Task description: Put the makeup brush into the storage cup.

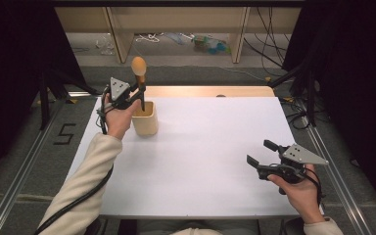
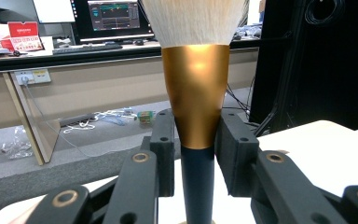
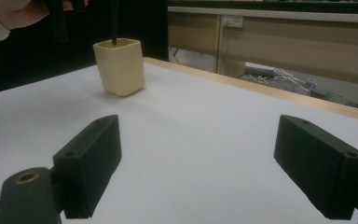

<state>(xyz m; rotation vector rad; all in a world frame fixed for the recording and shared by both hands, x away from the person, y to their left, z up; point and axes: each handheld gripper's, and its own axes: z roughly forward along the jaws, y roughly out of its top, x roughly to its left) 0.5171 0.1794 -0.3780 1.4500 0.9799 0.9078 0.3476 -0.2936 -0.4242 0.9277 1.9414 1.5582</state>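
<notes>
- Makeup brush [image 2: 196,93]: big powder type with white bristles, gold ferrule and dark handle. We see it upright, head up, its handle end going down into the cream cup [image 1: 144,119]. In the high view it stands right between the left fingertips, over the cup.
- Table [image 1: 200,161]: white top, largest thing here. Both grippers work over it and the stretch between them is bare.
- Left gripper [image 1: 139,90]: pinching the brush. In the left gripper view the pads [image 2: 164,140] press in from both sides where ferrule meets handle. We think that spot is chosen because the ferrule flares out above the pads, so the brush can't slide down through them. The vertical hold suits the cup's narrow mouth.
- Right gripper [image 1: 262,155]: jaws spread wide, nothing between them, held near the table's near right edge and well apart from the cup. We read it as parked out of the way.
- Cup: just below the left fingertips. In the right gripper view it sits far beyond the open pads, with the dark handle [image 3: 114,23] entering from above.
- We can't tell whether the brush is going in or coming out, or whether its end touches the cup's bottom.
</notes>
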